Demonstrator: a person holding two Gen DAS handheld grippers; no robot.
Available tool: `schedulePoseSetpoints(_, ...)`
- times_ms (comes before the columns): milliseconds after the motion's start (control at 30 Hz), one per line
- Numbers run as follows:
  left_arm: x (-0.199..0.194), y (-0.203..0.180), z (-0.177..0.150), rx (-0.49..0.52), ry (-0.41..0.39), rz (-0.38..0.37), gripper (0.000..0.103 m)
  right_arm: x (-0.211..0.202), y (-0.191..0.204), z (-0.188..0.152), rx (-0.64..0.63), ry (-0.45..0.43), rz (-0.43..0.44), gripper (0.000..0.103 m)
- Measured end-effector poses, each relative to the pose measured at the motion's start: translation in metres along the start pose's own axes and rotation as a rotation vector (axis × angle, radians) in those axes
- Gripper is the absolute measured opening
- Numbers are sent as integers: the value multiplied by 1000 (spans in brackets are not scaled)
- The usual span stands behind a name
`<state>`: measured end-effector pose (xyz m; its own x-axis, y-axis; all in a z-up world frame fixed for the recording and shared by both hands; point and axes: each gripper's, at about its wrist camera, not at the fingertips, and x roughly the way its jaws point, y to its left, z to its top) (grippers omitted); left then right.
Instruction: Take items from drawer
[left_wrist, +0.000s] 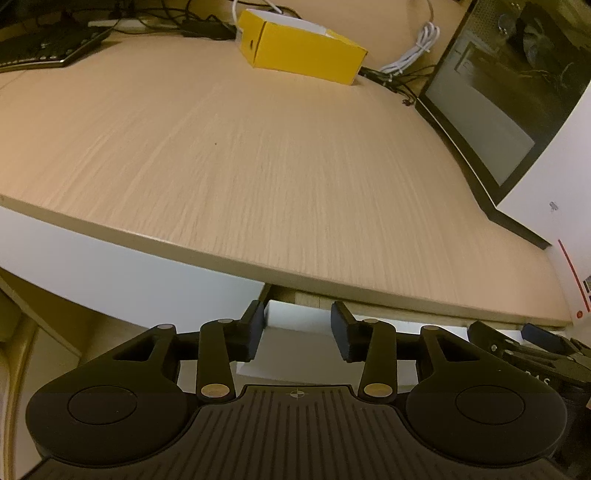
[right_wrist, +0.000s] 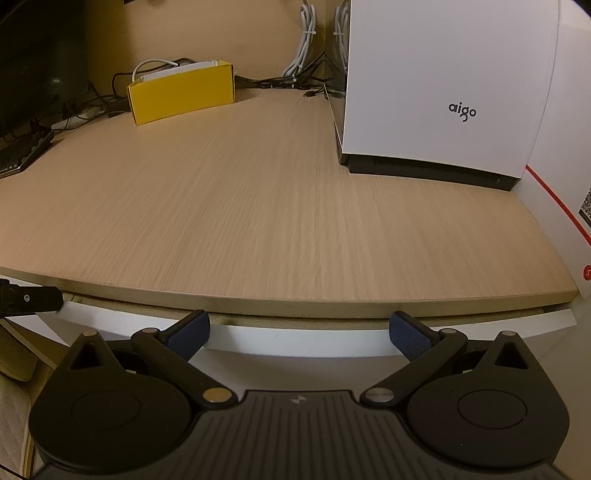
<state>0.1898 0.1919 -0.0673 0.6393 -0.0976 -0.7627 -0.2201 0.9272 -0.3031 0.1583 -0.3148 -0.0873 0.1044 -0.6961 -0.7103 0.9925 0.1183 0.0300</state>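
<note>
Hovering before the white drawer (right_wrist: 295, 338) (seemingly closed): left gripper (left_wrist: 298, 330) part-spread, right gripper (right_wrist: 299, 330) wide, both empty.

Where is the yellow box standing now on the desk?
The yellow box stands at the desk's far edge, left of the white aigo case, with cables behind it.

Wooden desk (right_wrist: 277, 206) carries yellow box (right_wrist: 181, 94), white computer case (right_wrist: 436, 85), keyboard (left_wrist: 44, 46).

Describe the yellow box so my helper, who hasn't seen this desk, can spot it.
Start at the wooden desk and look to its back edge among the cables. The yellow box lies there, left of the white computer case, the only bright yellow thing.
</note>
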Motion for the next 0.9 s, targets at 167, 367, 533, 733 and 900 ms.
schedulePoseSetpoints(167,-6,2,-7,-2,5,-6,45,-3,1,-2,15,12,-13,103)
schedulePoseSetpoints(367,-9,3,-10,-4,7,-13,45,-1,-1,0,41,11,-41,103)
schedulePoseSetpoints(533,-7,5,-15,-13,51,-50,28,1,-7,2,107,9,-104,103)
schedulePoseSetpoints(733,-21,1,-16,28,20,-40,26,9,-14,5,153,43,-133,103)
schedulePoseSetpoints(900,-38,-11,-19,158,7,-40,27,11,-14,2,185,56,-145,103)
